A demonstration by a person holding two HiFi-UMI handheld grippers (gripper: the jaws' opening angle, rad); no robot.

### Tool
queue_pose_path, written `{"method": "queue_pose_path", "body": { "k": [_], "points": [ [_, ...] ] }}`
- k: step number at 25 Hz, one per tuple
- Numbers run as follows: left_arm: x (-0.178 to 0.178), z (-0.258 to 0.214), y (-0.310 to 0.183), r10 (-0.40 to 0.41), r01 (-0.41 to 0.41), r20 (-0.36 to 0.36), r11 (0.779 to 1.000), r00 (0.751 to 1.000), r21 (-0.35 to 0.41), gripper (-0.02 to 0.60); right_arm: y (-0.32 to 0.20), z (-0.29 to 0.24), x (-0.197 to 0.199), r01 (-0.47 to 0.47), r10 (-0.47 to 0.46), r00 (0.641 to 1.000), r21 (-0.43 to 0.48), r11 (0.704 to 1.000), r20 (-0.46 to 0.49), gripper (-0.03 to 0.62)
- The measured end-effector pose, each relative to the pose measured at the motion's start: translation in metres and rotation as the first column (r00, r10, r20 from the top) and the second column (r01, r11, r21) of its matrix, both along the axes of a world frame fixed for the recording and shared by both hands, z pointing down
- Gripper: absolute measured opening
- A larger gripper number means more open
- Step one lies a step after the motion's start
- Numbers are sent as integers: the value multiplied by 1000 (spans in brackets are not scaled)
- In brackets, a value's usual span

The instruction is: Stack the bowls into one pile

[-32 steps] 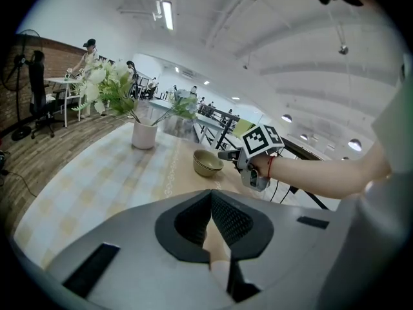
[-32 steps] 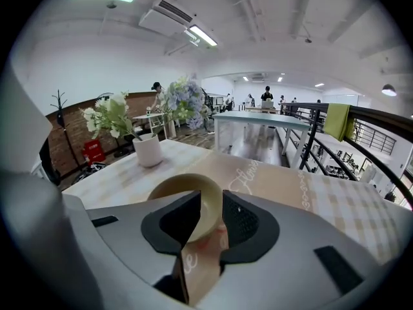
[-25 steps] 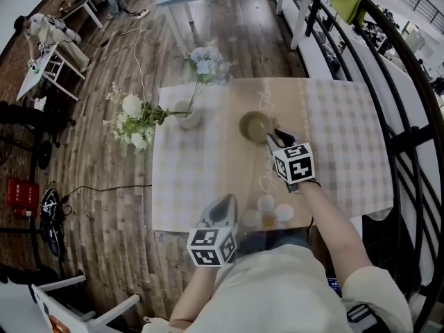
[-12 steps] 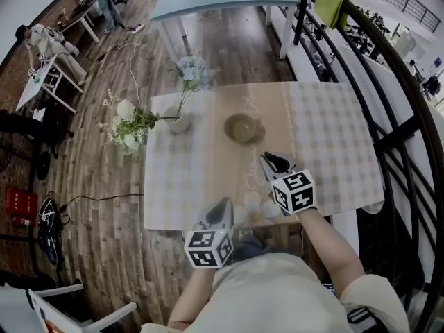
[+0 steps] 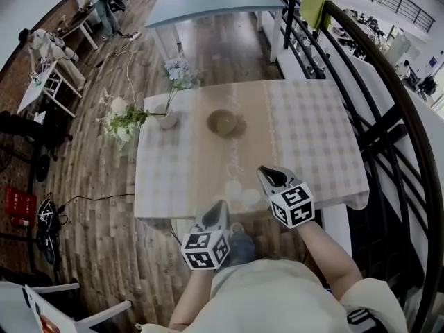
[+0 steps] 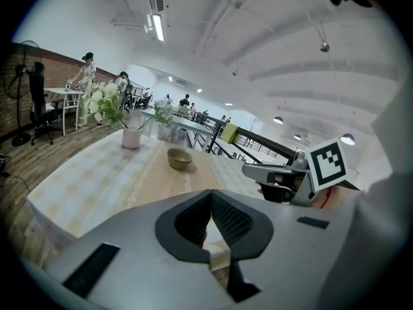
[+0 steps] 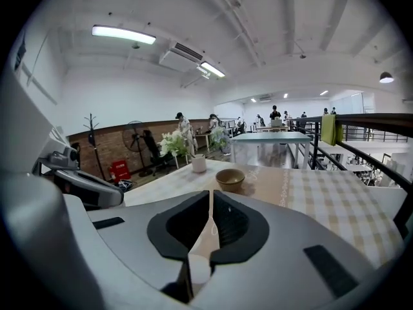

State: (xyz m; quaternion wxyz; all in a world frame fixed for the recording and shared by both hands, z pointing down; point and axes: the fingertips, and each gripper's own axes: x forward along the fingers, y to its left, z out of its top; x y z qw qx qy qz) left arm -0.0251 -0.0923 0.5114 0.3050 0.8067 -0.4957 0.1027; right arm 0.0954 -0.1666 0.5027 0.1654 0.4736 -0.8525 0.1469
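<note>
Looking down from the head, a table (image 5: 319,137) with a checked cloth fills the middle. The bowl pile (image 5: 225,123) sits on the tan strip that runs down the cloth, toward the far side. From up here it looks like one brown bowl, and I cannot tell how many bowls are in it. A white vase (image 5: 166,120) with flowers stands to its left, a little apart. The left gripper (image 5: 220,210) and the right gripper (image 5: 268,177) are both by the near edge of the table, well away from the bowls.

In the left gripper view, its two fingers (image 6: 232,221) are pressed together with nothing between them. The bowl pile (image 6: 179,158) is far ahead on the table, and the vase (image 6: 131,136) is beyond it to the left. The right gripper (image 6: 248,170) pokes in from the right.

In the right gripper view, its fingers (image 7: 235,228) have just been closing and meet, with nothing between them. The bowl pile (image 7: 230,179) sits ahead on the tan strip, well apart from them.
</note>
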Motion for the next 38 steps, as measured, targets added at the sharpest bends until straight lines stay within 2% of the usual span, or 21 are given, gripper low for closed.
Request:
{"method": "queue_pose_path", "body": {
  "k": [11,21,38],
  "points": [
    [24,-9,54,28,-29,9,999,1000,35,3,84,-13,32,-57,57,998,9,998,37,15],
    [51,-21,107,80,-81,22,994,997,78,3,155,-29,47,-65,62,997,59,996,37,15],
    [66,-20,161,88,-91,37,991,995,96,3,217,-34,48,-33,28,998,85,996,63,14]
  ]
}}
